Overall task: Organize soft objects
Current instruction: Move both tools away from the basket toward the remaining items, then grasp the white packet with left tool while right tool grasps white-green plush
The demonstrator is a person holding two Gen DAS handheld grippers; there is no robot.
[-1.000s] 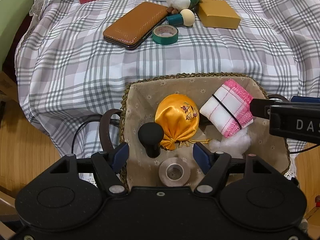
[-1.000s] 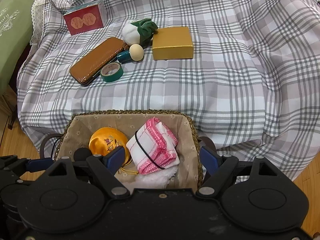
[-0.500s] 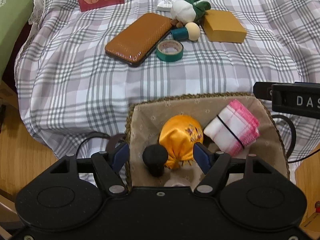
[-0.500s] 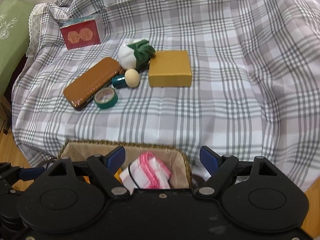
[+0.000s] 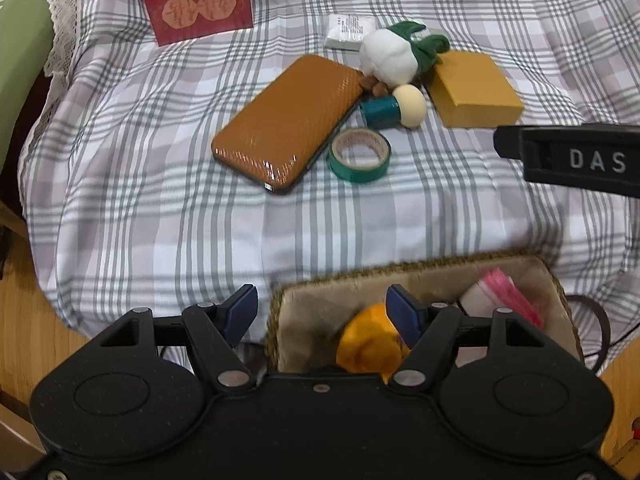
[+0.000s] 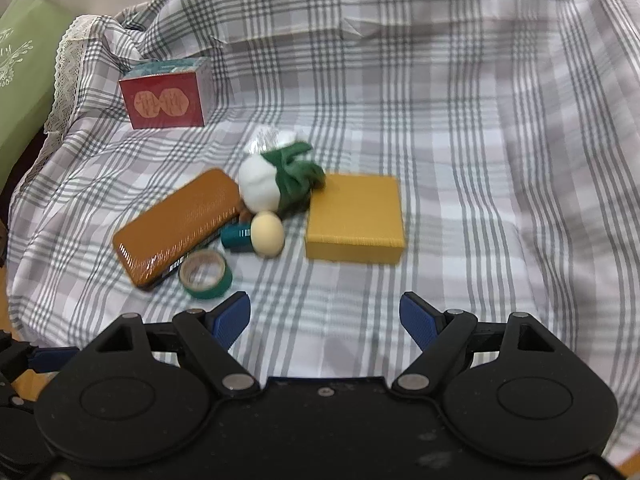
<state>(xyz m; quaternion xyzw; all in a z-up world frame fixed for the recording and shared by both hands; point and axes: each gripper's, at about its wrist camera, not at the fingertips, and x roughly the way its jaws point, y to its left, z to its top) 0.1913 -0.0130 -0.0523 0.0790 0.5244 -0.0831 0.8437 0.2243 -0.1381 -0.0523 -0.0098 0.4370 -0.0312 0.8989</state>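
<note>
My grippers, both spread and holding nothing, above the checked cloth point(image 6: 460, 160).
Left gripper point(image 5: 322, 310) over the basket's rim point(image 5: 360, 274); right gripper point(image 6: 325, 318) faces bare cloth before the plush radish point(image 6: 276, 184).

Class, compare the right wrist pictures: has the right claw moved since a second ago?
Yes. The right claw has travelled forward, away from the basket, which has dropped out of its view, toward the yellow box on the checked cloth.
</note>
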